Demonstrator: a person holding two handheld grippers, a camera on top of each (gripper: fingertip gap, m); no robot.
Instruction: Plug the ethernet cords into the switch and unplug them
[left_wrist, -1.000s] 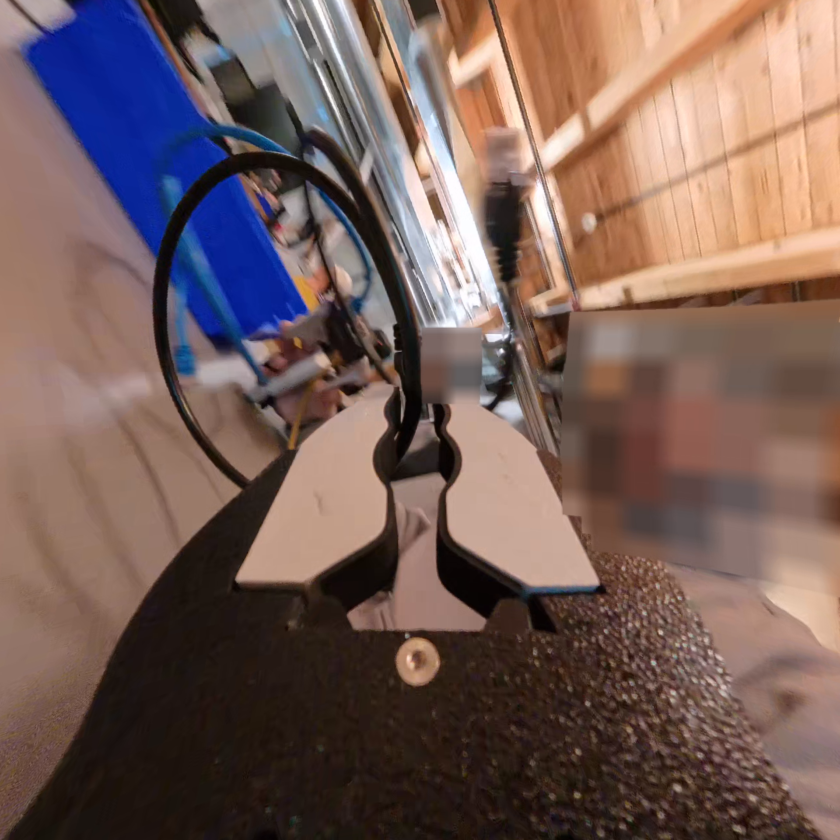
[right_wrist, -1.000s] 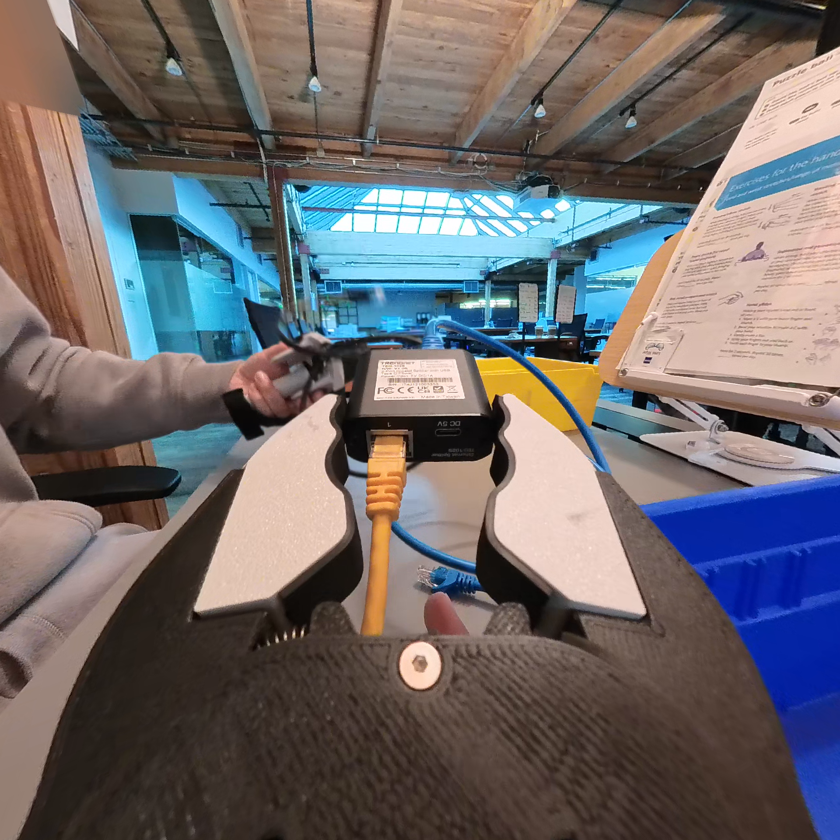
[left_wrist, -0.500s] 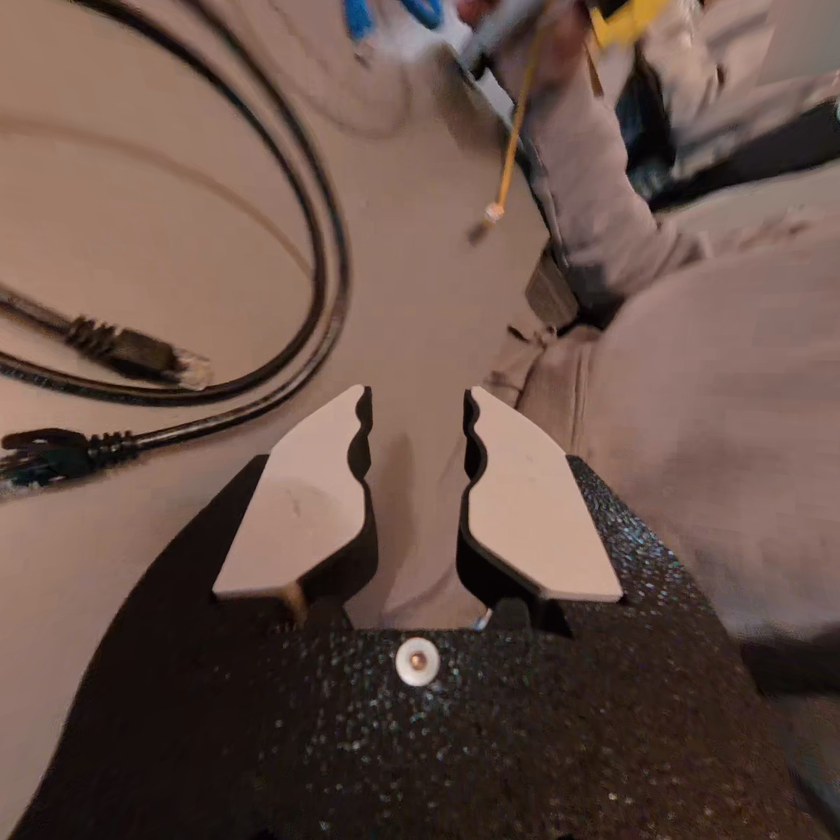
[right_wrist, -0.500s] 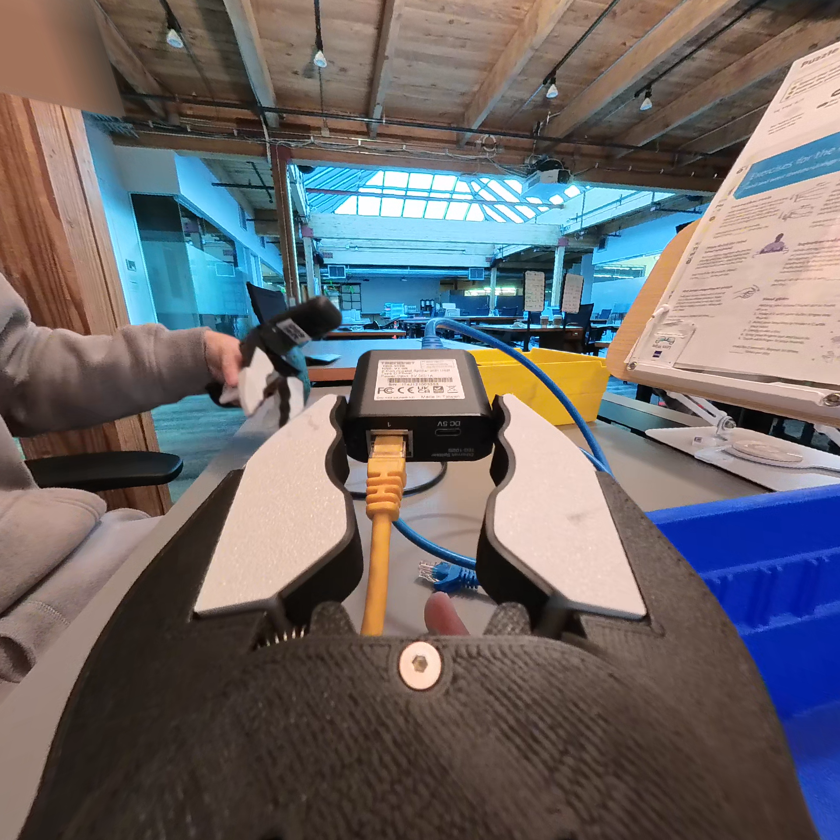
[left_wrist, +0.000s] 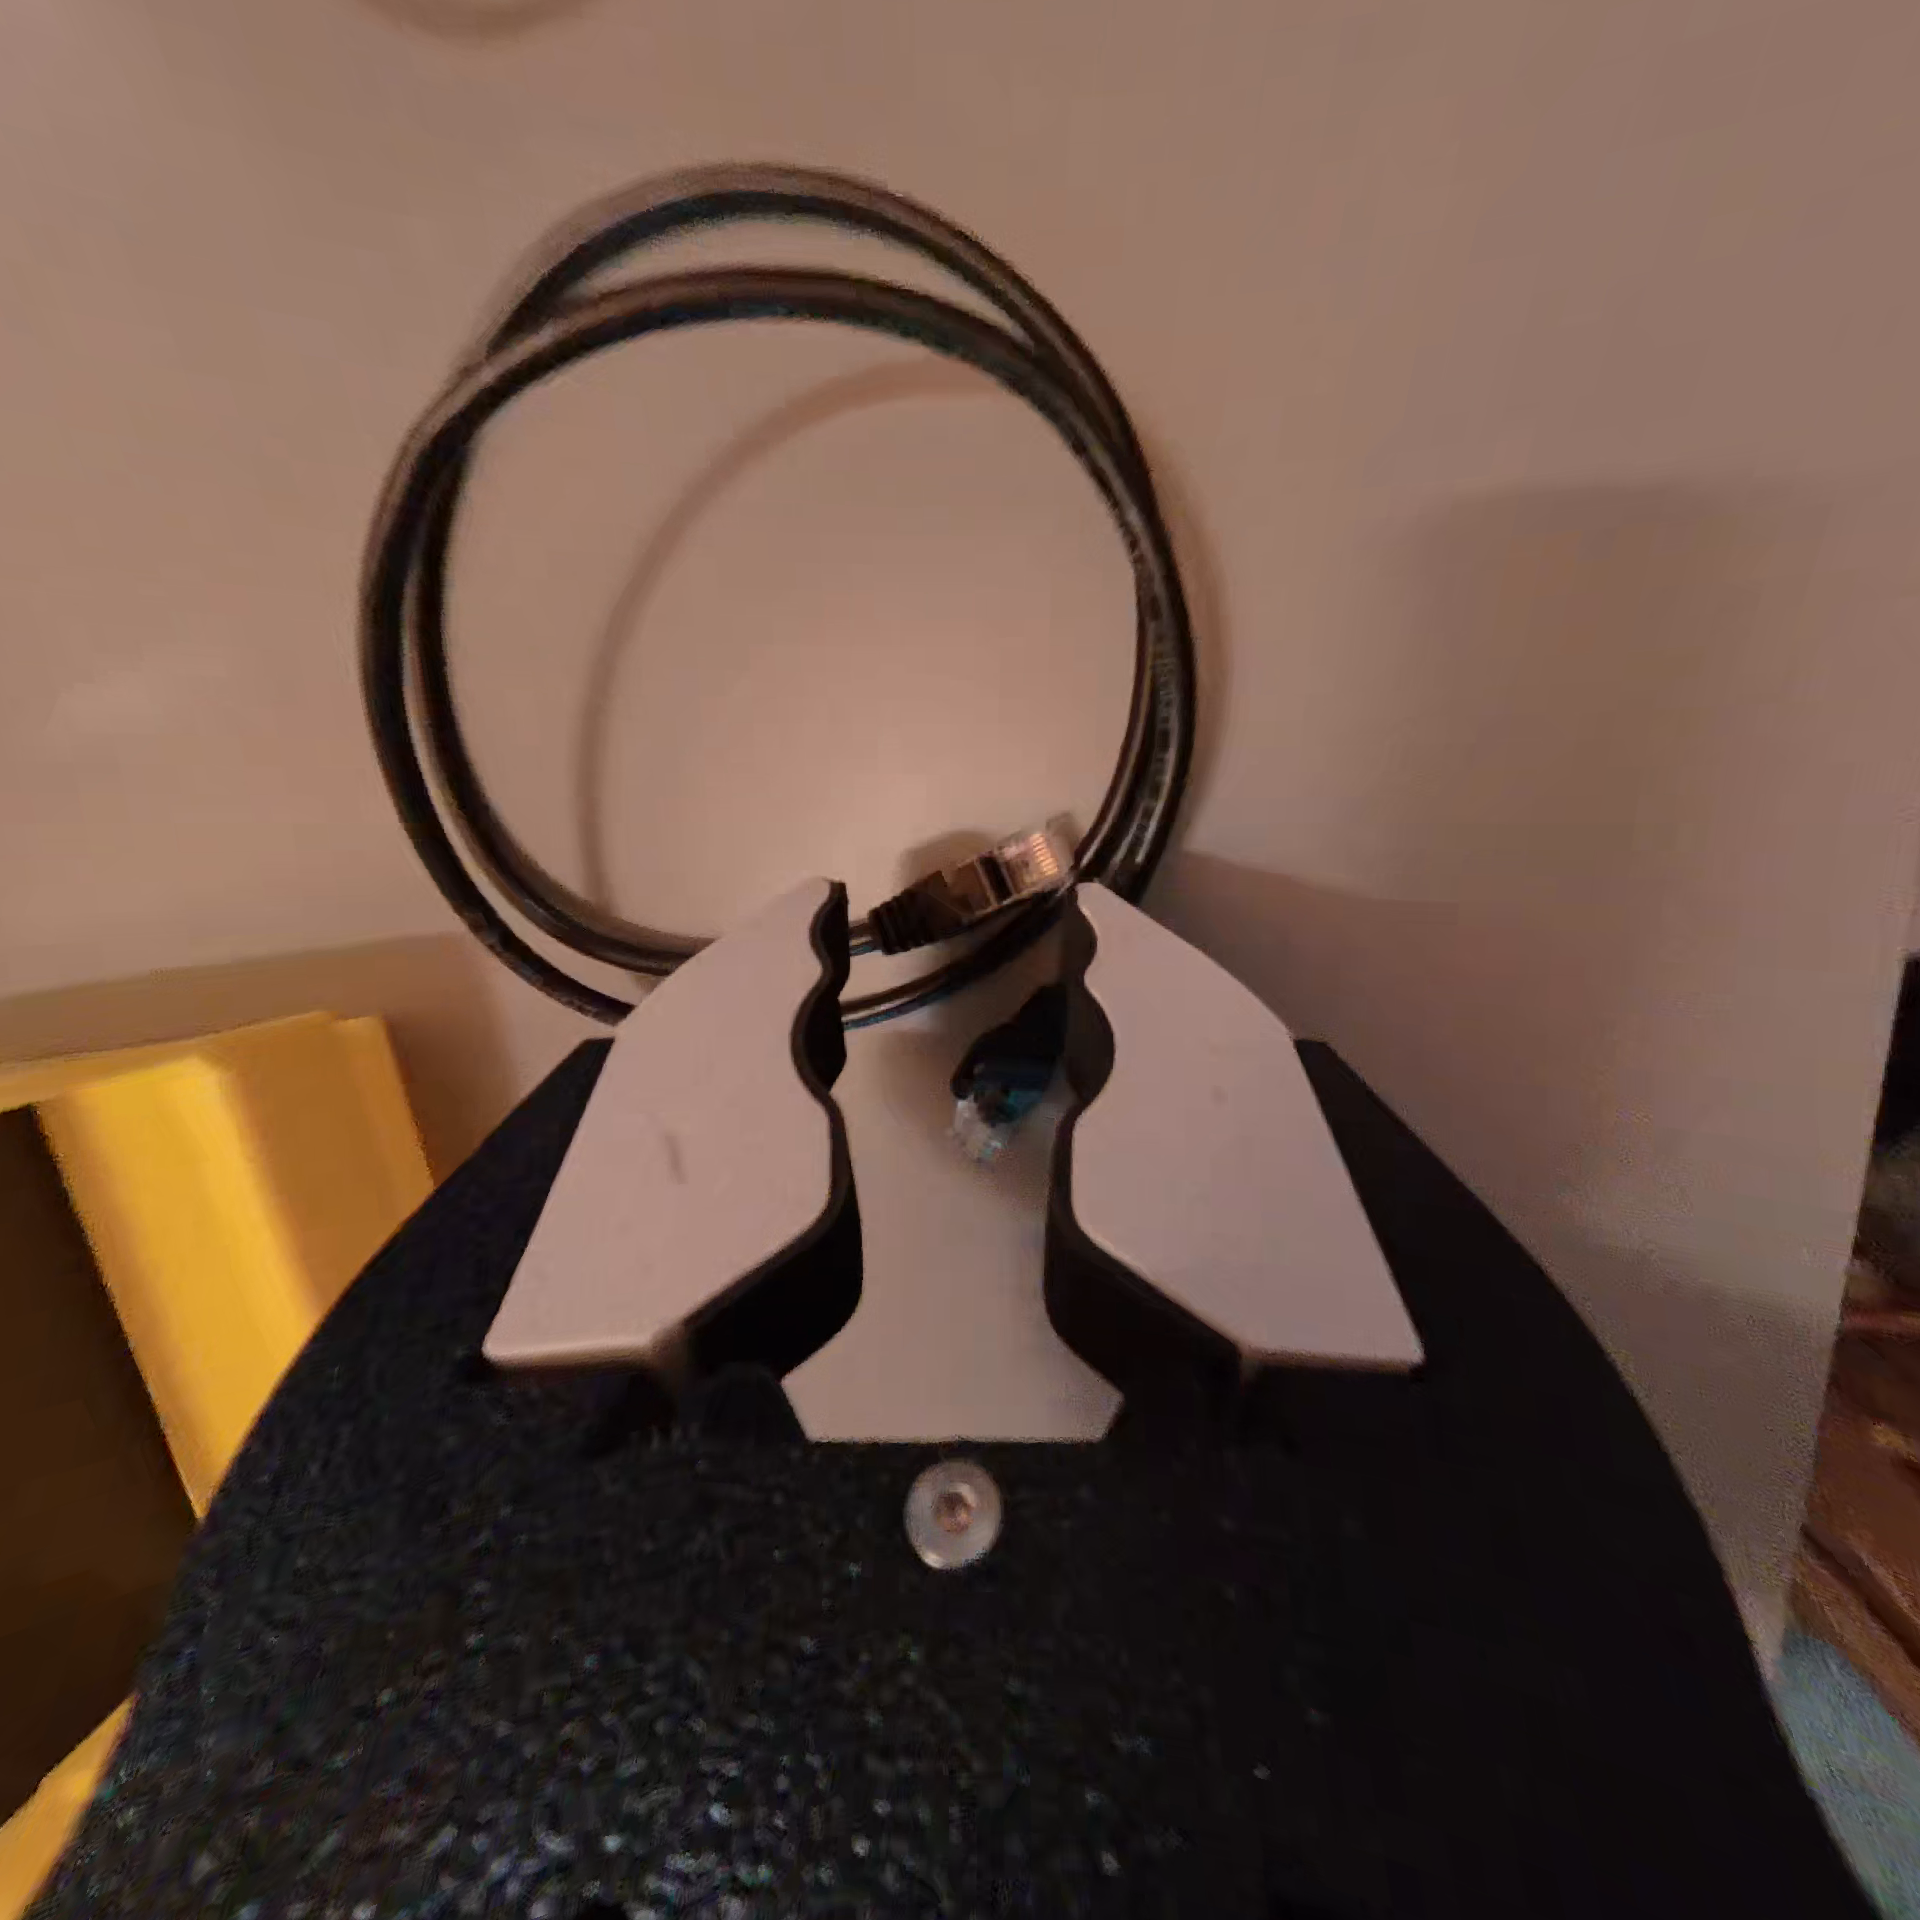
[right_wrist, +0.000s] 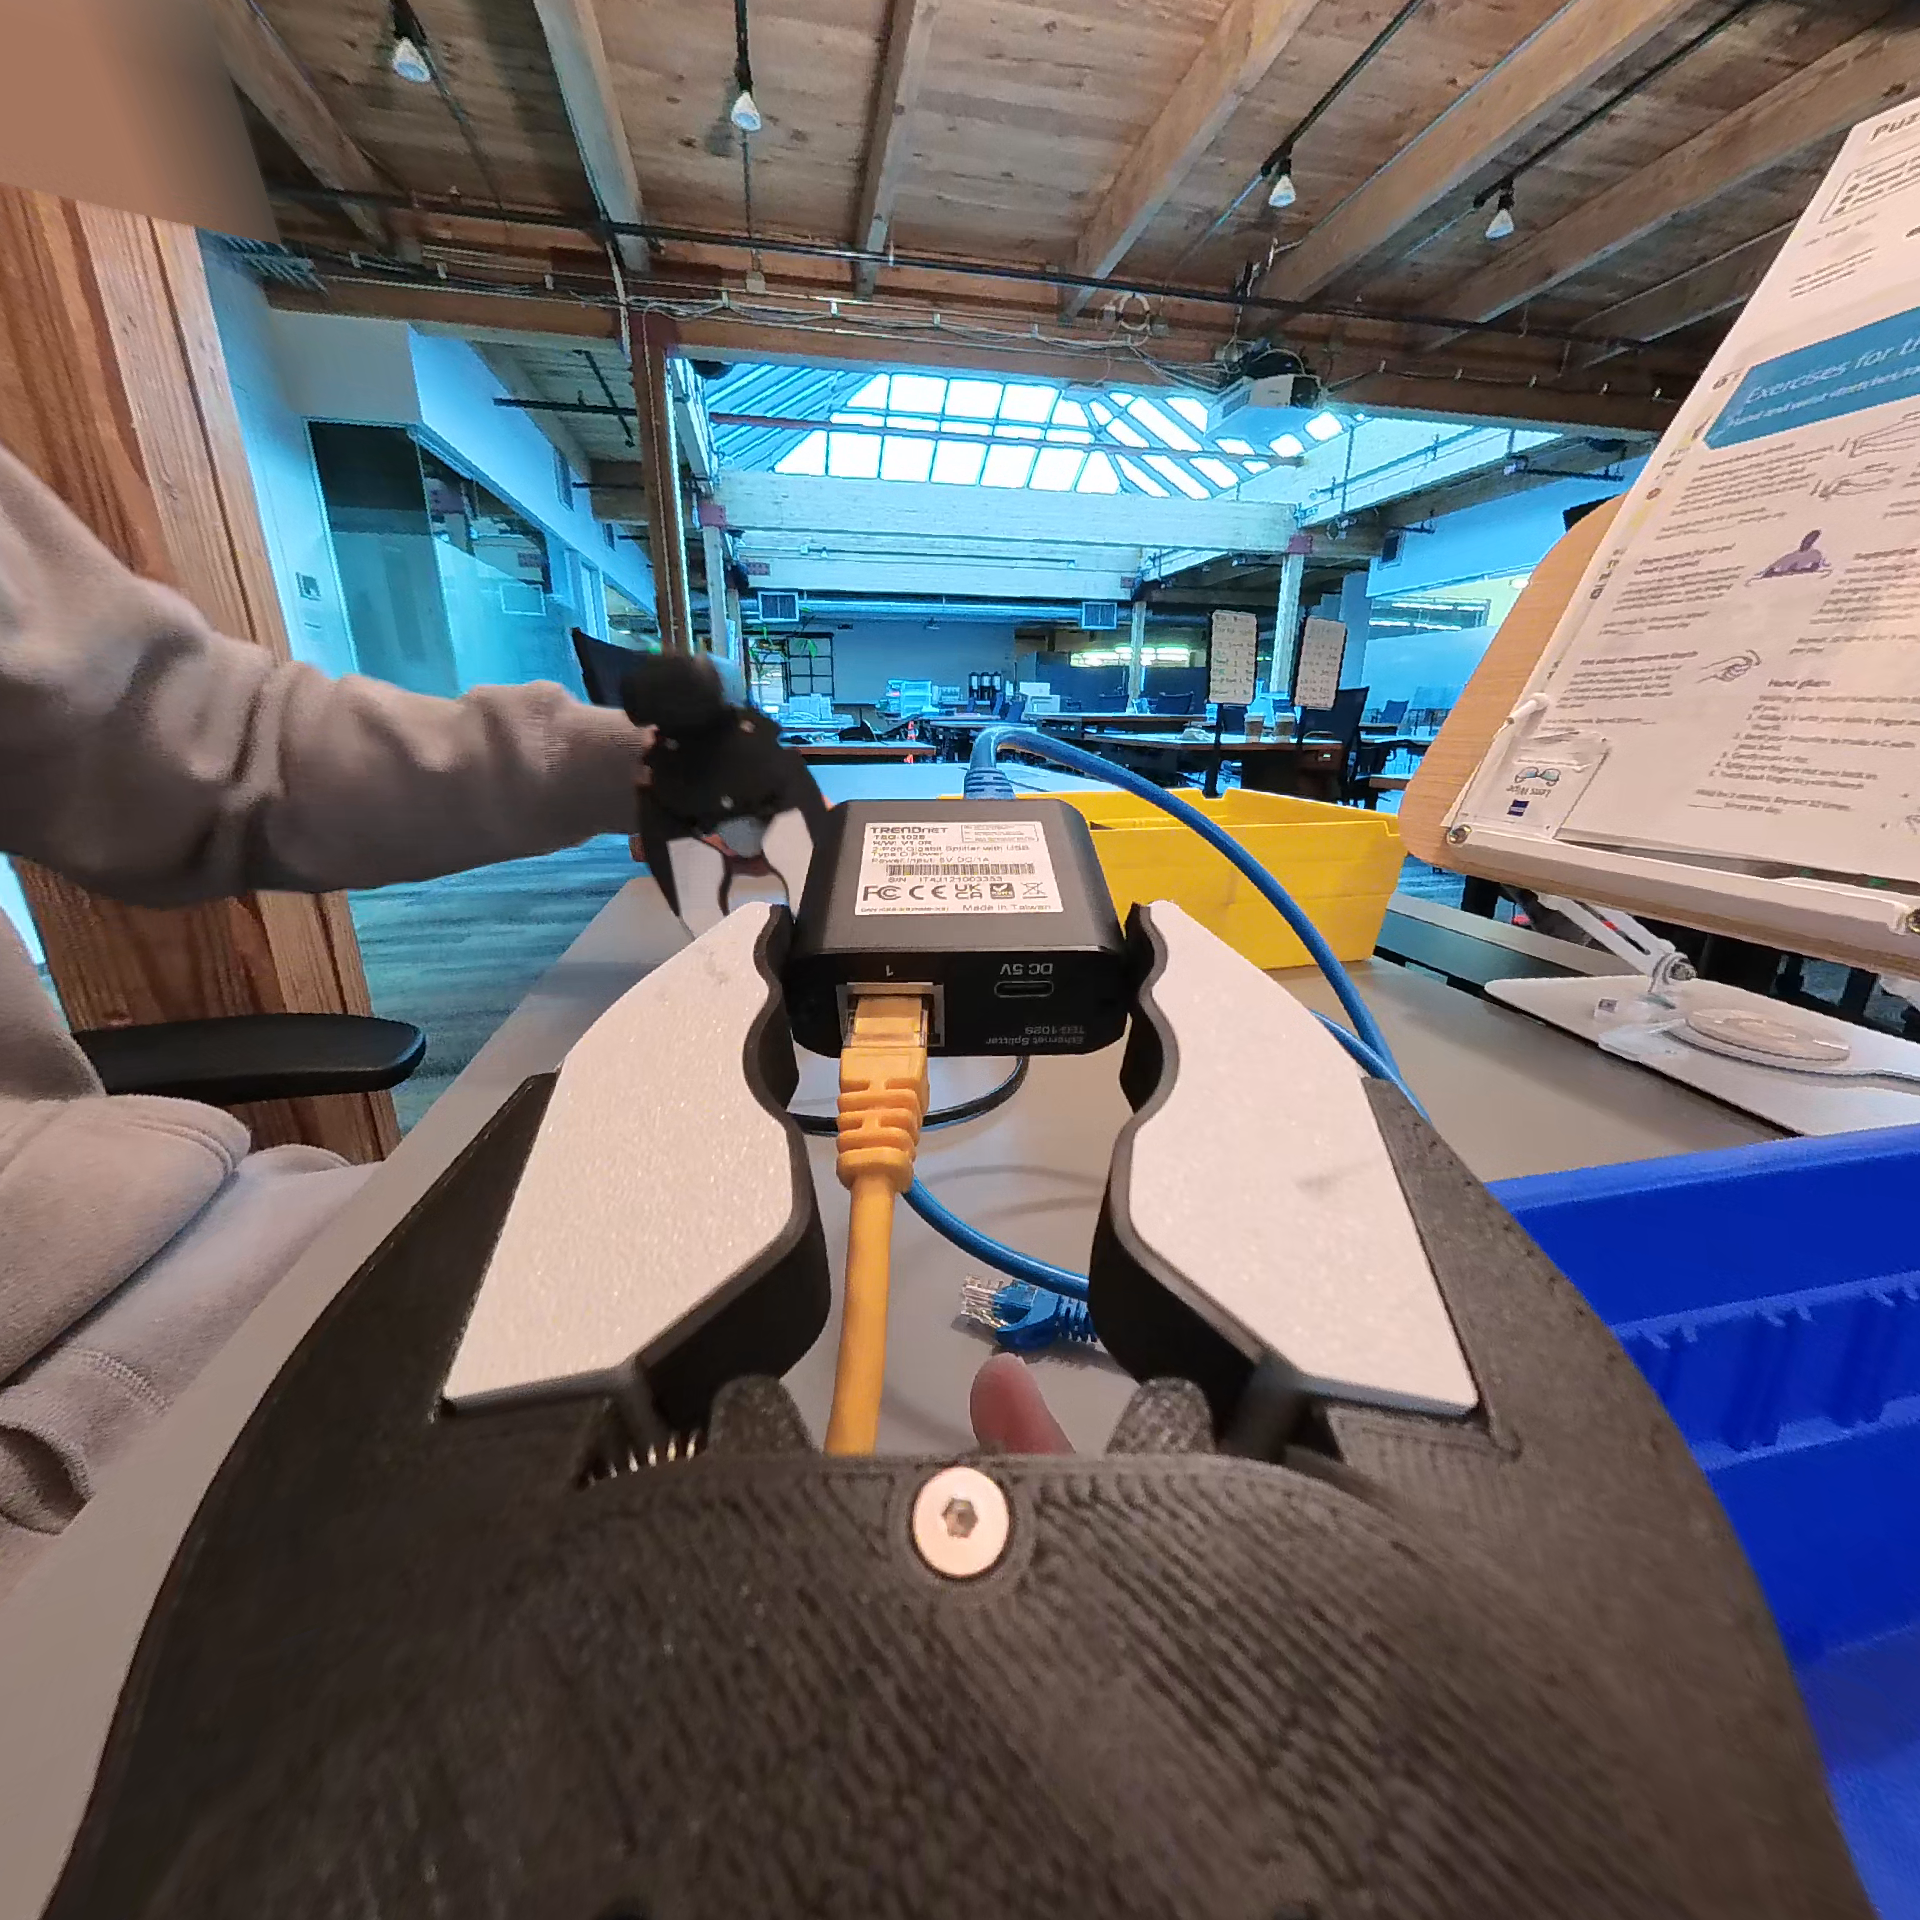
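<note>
My right gripper (right_wrist: 956, 920) is shut on a small black switch (right_wrist: 1049, 1003) and holds it above the table. A yellow ethernet cord (right_wrist: 881, 1101) is plugged into its near port. A blue cord (right_wrist: 1226, 862) goes into its far side, and a loose blue plug (right_wrist: 1023, 1311) lies on the table. My left gripper (left_wrist: 956, 899) is open and empty, pointing down at a coiled black ethernet cord (left_wrist: 1153, 644) on the table. One of its plugs (left_wrist: 1003, 871) lies at the fingertips, the other plug (left_wrist: 1000, 1091) between the fingers. The left gripper also shows in the right wrist view (right_wrist: 717, 831).
A yellow bin (left_wrist: 208, 1195) sits left of the left gripper and also shows beyond the switch (right_wrist: 1247, 883). A blue bin (right_wrist: 1714, 1351) is at the right. A paper sheet on a tilted stand (right_wrist: 1714, 727) stands at the back right. A person's grey sleeve (right_wrist: 260, 758) reaches in from the left. There is about 30 cm between the tips of the two grippers.
The left gripper has let go of the black cord, opened, and swung down over the cord, which now lies coiled on the table. The right gripper has kept its hold on the switch.
</note>
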